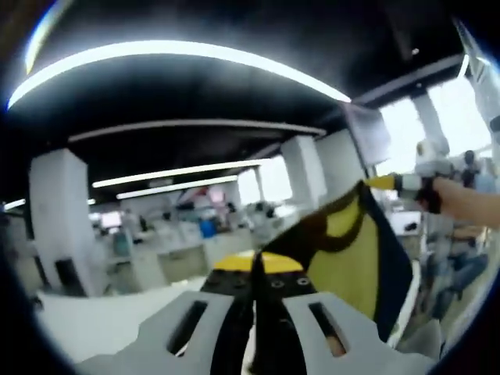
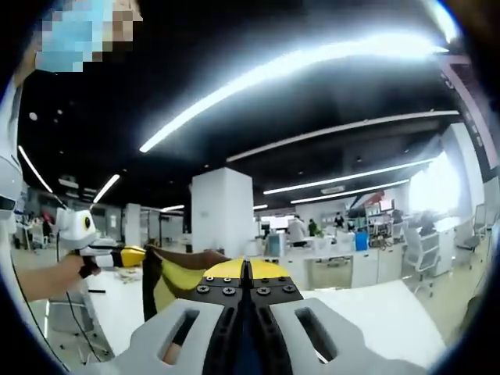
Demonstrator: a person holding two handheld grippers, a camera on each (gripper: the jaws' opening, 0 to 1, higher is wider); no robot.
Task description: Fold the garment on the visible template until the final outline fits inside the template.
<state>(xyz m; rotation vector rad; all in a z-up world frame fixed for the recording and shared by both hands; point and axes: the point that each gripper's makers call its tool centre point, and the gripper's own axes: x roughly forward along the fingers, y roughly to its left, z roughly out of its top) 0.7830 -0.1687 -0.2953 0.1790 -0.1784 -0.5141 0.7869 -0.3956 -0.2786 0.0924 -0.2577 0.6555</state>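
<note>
Both grippers clamped on lifted garment

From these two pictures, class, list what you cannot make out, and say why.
- Template: both views look up across the room, so the table surface is mostly out of frame.
- Garment: lower part cut off by the left gripper.
- Distant people: too small and blurred.

We see the garment, yellow with dark navy trim, lifted off the table and stretched in the air, hanging loosely.
</note>
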